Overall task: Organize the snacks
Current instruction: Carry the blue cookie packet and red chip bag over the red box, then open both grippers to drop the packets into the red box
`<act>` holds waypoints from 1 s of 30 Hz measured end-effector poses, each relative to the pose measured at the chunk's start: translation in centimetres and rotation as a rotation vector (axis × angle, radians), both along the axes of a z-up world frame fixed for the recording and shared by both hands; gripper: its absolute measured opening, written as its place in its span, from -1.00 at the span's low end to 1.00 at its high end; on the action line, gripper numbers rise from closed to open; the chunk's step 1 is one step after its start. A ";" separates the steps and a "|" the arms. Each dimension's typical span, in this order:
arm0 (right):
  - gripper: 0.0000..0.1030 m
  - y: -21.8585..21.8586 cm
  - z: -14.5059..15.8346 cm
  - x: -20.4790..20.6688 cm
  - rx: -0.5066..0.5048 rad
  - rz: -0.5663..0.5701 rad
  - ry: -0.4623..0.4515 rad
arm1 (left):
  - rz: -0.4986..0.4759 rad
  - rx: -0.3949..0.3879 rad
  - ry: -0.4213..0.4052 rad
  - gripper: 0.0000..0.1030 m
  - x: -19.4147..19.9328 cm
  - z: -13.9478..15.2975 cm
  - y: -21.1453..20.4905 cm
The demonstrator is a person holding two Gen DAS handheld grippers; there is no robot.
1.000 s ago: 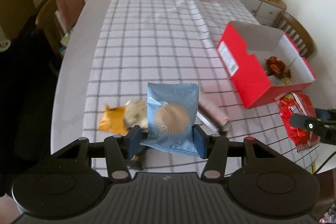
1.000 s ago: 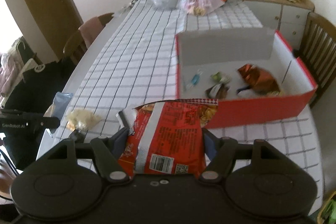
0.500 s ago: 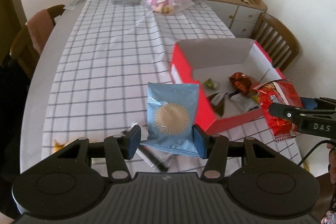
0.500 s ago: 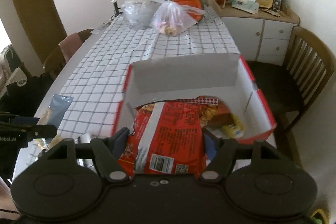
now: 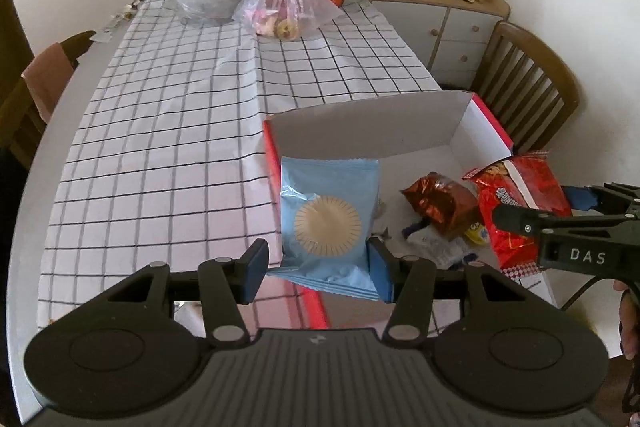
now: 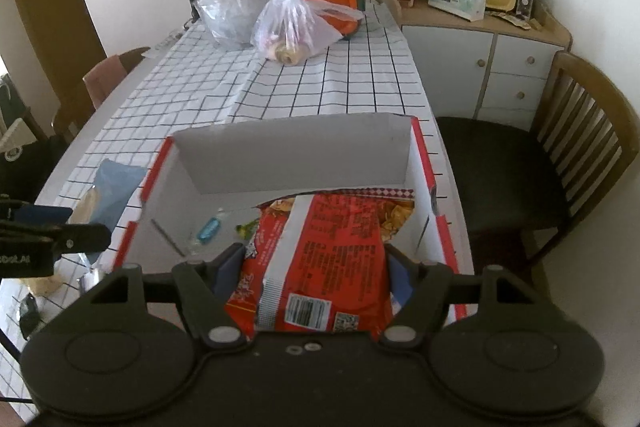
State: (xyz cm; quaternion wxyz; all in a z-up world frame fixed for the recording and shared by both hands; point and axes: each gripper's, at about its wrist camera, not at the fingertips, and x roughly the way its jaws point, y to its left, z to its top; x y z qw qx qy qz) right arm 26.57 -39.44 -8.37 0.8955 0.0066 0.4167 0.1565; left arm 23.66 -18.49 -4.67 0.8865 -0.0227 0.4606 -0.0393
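Checked table [image 5: 168, 131] | left gripper [image 5: 316, 263] pinches blue packet [image 5: 328, 219] at box [image 5: 372, 115] edge | right gripper [image 6: 316, 267] clamps red bag [image 6: 320, 259] above box.

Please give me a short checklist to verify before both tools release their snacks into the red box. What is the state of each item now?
1. Left tool holds the blue packet: ok.
2. Right tool holds the red chip bag: ok.
3. Red chip bag is over the red box: ok.
4. Blue packet is fully over the box: cannot tell; it sits near the left wall.
5. Free floor remains inside the box: ok.
6. Tools are apart from each other: ok.
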 end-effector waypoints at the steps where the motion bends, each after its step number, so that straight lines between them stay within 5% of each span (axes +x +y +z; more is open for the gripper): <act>1: 0.39 -0.1 -0.3 0.6 -0.003 0.004 0.006 | 0.004 0.005 0.006 0.02 0.6 -0.2 -0.4; 15: 0.39 0.0 -3.2 7.2 -0.026 0.070 0.053 | -0.007 0.082 0.117 0.02 7.8 -4.2 -4.6; 30: 0.39 1.3 -5.3 9.1 -0.059 0.156 0.110 | -0.014 0.170 0.242 0.03 10.8 -8.4 -6.3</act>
